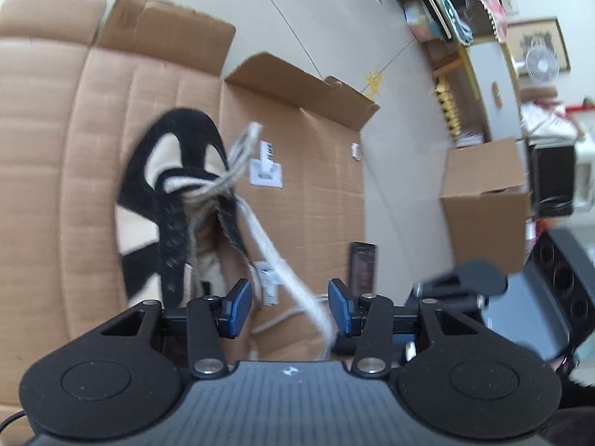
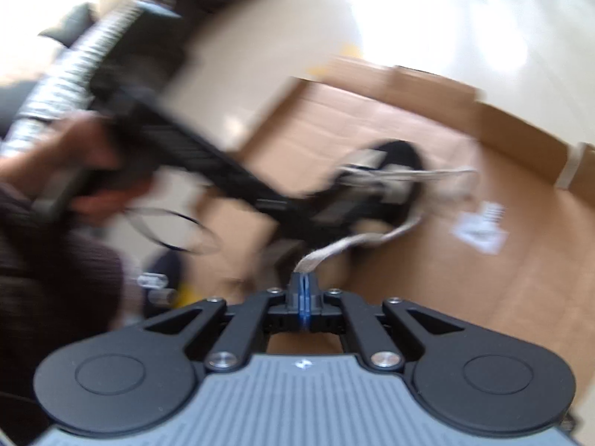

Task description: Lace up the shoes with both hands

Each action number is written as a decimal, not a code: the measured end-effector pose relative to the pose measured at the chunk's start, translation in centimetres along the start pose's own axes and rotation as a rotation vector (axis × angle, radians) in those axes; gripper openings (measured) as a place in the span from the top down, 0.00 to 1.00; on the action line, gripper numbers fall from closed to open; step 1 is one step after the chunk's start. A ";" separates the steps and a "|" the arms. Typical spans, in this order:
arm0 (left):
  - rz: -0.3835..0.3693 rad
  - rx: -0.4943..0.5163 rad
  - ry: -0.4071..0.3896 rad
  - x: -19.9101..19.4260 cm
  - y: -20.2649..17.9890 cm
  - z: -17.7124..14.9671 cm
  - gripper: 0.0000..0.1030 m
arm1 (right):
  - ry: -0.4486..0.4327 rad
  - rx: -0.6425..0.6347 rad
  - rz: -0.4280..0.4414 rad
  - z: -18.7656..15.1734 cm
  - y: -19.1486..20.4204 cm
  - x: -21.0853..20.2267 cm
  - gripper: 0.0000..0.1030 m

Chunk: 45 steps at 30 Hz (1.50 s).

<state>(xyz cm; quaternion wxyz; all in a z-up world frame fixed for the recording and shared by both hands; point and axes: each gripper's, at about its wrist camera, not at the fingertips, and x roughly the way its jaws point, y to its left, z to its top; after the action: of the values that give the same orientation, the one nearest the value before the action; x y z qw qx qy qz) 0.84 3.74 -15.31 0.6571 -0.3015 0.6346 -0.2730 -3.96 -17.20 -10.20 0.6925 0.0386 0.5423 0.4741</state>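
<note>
Tongs on the right (image 2: pixel 304 294) are pinched shut on the pale shoelace (image 2: pixel 357 241); the left tongs (image 1: pixel 290 306) stand partly open, lace running loose between the pads. Flattened cardboard (image 1: pixel 316 171) on a pale floor (image 1: pixel 401 156) carries the black-and-cream shoe (image 1: pixel 163 200), mid-sheet. Motion blur smears the right view; a hand (image 2: pixel 93 163) shows dimly.

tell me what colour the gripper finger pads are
Blue pads, clearest in the left wrist view.
</note>
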 end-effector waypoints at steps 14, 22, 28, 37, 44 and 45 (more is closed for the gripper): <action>0.162 0.173 -0.024 -0.4 -1.7 -0.1 0.55 | 0.290 -0.103 -0.388 -0.6 3.8 -12.9 1.00; 0.148 0.166 -0.095 -2.0 -1.4 -0.5 0.55 | 0.470 -0.082 -0.408 -3.8 8.3 -16.3 1.00; 0.213 0.177 -0.134 -2.7 -1.0 -0.6 0.54 | 0.541 0.068 -0.345 -10.0 6.2 -13.4 1.00; 0.460 0.397 -0.134 -2.5 -1.1 -2.1 0.54 | 0.393 0.211 -0.329 -10.6 -0.3 -7.7 0.81; 0.490 0.434 -0.066 -1.3 -0.2 -2.3 0.54 | 0.346 0.022 -0.507 -8.8 -4.6 -0.6 0.80; 0.490 0.433 -0.059 -1.2 0.0 -2.3 0.54 | 0.361 -0.051 -0.534 -8.8 -4.9 0.6 0.80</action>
<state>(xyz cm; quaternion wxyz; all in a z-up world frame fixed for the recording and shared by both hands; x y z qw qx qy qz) -1.56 4.50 -14.56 0.7702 -0.0008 0.5963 -0.2264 -7.94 -23.54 -17.01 0.6858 -0.2071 0.6353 0.2885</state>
